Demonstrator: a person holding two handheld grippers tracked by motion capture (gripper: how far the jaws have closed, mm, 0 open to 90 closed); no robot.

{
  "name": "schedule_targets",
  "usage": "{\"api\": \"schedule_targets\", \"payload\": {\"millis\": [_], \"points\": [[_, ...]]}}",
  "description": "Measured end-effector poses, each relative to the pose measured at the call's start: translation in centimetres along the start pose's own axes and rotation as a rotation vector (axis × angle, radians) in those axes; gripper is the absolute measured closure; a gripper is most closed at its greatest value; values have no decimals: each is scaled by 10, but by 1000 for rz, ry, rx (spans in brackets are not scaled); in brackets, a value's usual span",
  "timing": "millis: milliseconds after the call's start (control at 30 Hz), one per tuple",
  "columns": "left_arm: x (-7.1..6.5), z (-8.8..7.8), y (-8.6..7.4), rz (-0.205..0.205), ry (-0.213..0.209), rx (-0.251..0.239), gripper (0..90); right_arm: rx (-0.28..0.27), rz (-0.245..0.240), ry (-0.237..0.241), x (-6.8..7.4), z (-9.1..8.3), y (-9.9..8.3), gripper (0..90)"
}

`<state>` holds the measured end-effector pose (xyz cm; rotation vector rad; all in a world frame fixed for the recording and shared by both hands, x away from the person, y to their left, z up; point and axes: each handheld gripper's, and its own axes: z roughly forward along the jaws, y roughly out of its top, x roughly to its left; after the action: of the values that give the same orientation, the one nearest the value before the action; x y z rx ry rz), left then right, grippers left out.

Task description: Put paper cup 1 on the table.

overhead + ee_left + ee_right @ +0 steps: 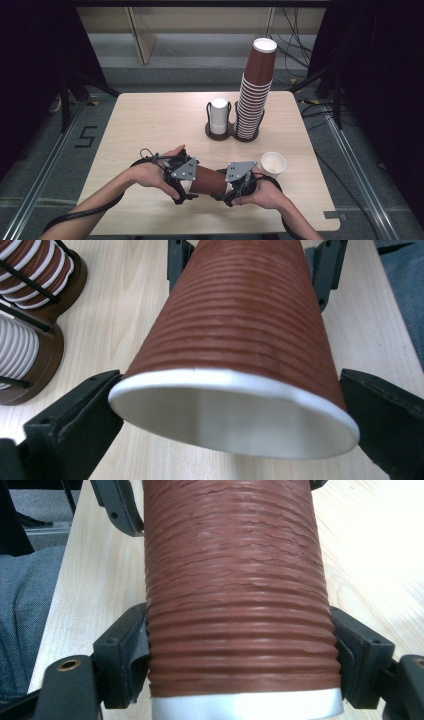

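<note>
Sideways between both grippers hangs a brown ribbed cup (207,181), just above the table (150,125). The left gripper (181,186) clasps its white rim end, the right gripper (235,184) its base end. Squeezing harder could crush the thin wall; pulling unevenly could slip it loose. No readable writing appears on it.

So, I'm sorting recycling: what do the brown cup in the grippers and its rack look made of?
The brown cup looks like ripple-wall paper: matte ridged sleeve, rolled white rim, plain white inside. The rack seems to have dark brown bases, possibly wood, with thin black wire uprights, probably metal.
</note>
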<state>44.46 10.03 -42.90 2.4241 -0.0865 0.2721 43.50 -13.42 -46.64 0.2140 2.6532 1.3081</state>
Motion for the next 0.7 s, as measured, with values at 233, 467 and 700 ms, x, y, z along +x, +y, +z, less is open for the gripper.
{"api": "schedule_targets", "payload": {"millis": [233, 467, 700], "points": [[1, 1, 0, 26, 4, 9, 29, 4, -3, 6, 0, 0, 0, 231], [2, 1, 1, 25, 6, 5, 66, 4, -9, -2, 1, 0, 0, 233], [1, -2, 3, 48, 9, 16, 85, 10, 4, 14, 1, 0, 1, 233]]}}
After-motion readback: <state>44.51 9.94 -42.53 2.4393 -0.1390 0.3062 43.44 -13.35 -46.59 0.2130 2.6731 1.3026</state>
